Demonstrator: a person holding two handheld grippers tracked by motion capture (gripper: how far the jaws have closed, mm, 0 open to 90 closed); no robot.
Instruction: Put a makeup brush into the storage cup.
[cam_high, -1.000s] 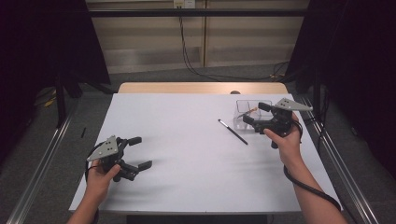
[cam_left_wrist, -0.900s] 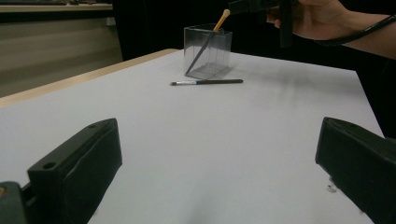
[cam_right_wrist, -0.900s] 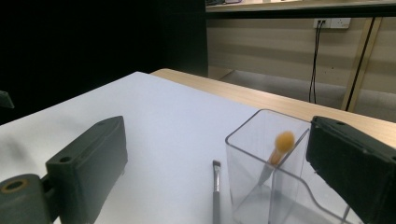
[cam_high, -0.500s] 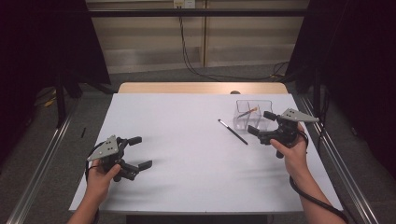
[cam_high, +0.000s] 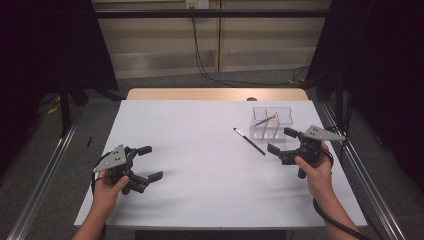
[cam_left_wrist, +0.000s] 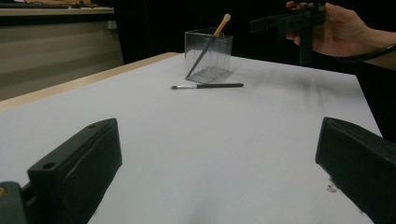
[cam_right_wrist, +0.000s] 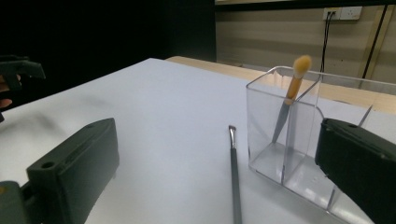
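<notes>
- High view: the clear, divided plastic organizer box stands at the far right of the white table, with an orange-tipped makeup brush leaning inside it. A thin black-handled brush lies flat on the table just left of the box. The right gripper hangs just in front of the box, jaws wide apart and empty; they have just been opening. The left gripper rests well apart from the box at the near left, jaws also spread, holding nothing.
- Left gripper view: the black-handled brush lies just in front of the box, with the right gripper held above the table to the right.
- Right gripper view: the black-handled brush lies between the spread jaws, just left of the box, bristles pointing away.
- Judgement: the step in hand appears to be the approach to the loose brush. Next the right gripper should drop onto the handle, straddle it, close, then lift it into the box.
</notes>
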